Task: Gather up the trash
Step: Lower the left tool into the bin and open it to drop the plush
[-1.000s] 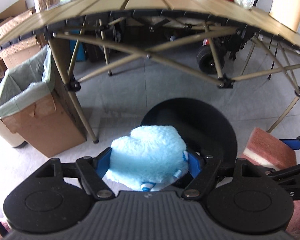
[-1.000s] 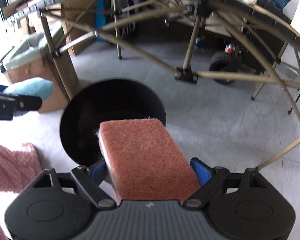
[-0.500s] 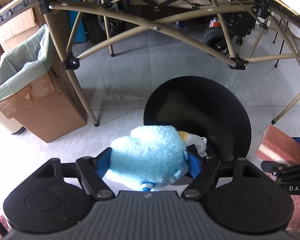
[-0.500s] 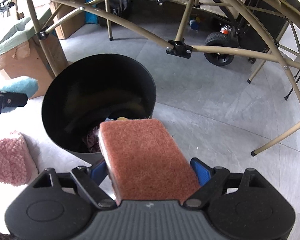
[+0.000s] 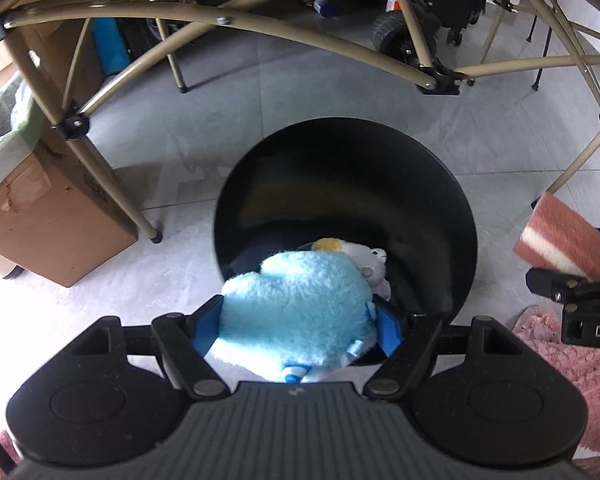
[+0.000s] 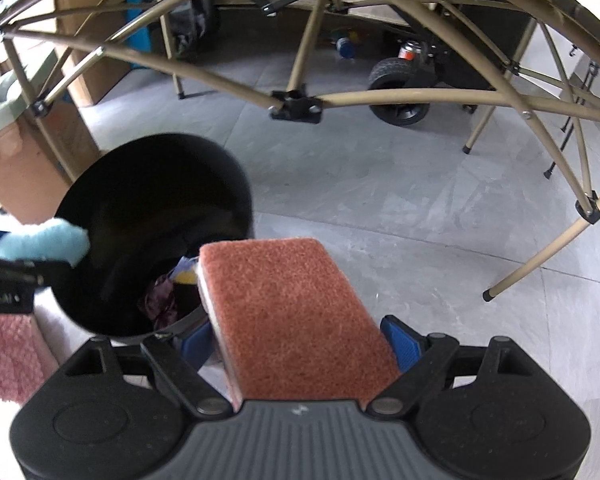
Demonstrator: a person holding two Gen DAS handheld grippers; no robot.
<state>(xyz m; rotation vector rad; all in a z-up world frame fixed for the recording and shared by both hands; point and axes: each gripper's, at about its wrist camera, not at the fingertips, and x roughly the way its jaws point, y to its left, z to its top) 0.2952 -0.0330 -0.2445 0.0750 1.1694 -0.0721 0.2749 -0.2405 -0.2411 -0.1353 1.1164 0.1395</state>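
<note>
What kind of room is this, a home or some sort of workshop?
Probably a storage or work room, not a tidy living space: grey tiled floor, a tan metal folding-table frame overhead, a plastic-lined brown cardboard box, and a black-wheeled cart behind.

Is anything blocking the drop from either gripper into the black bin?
Nothing visible does. The blue plush in the left gripper overlaps the open black bin's near rim. The sponge in the right gripper sits beside the rim, not yet over the opening.

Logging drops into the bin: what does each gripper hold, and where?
Left gripper: fluffy light-blue plush, clamped across its sides. Right gripper: reddish-brown scouring sponge, clamped across its long edges.
</note>
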